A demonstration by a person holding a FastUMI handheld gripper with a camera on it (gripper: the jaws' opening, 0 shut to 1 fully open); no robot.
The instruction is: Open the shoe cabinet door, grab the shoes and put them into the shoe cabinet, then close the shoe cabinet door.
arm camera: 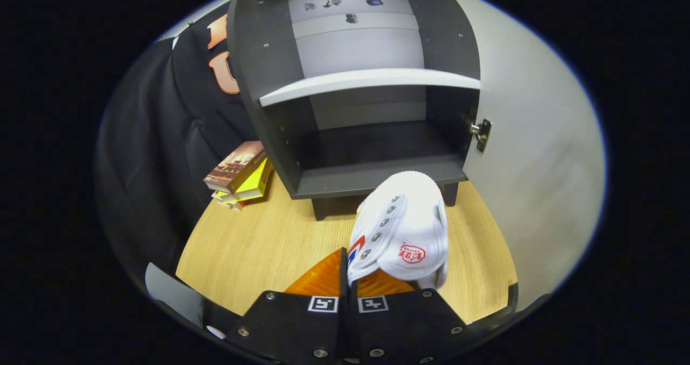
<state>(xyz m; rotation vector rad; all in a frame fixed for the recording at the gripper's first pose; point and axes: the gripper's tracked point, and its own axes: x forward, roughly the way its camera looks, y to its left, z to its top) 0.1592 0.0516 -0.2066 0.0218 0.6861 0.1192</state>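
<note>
The gripper (347,279) sits closest, its 2 fingers (323,281) drawn together and pinching the near edge of a white shoe (401,230). The shoe hangs from that grip with its toe pointing away toward the cabinet, its side with a row of metal eyelets turned up and a red round logo showing on the tongue. It is lifted above the wooden floor (259,246), just ahead of the fingertips and in front of the cabinet's lower opening, not yet inside.

Beyond the shoe stands the dark grey shoe cabinet (372,179) on short legs. Its door (533,155) is swung wide open to the right, pale on the inner face, with a metal hinge (481,133) at the edge where it meets the cabinet wall. The lower compartment is bare, and a light-coloured shelf (372,82) crosses above it. Higher up, the cabinet's back panel carries some small dark marks that are too small to make out.

To the left of the cabinet, a small stack of 3 books (237,173) lies on the floor against the black cloth wall (156,138).
</note>
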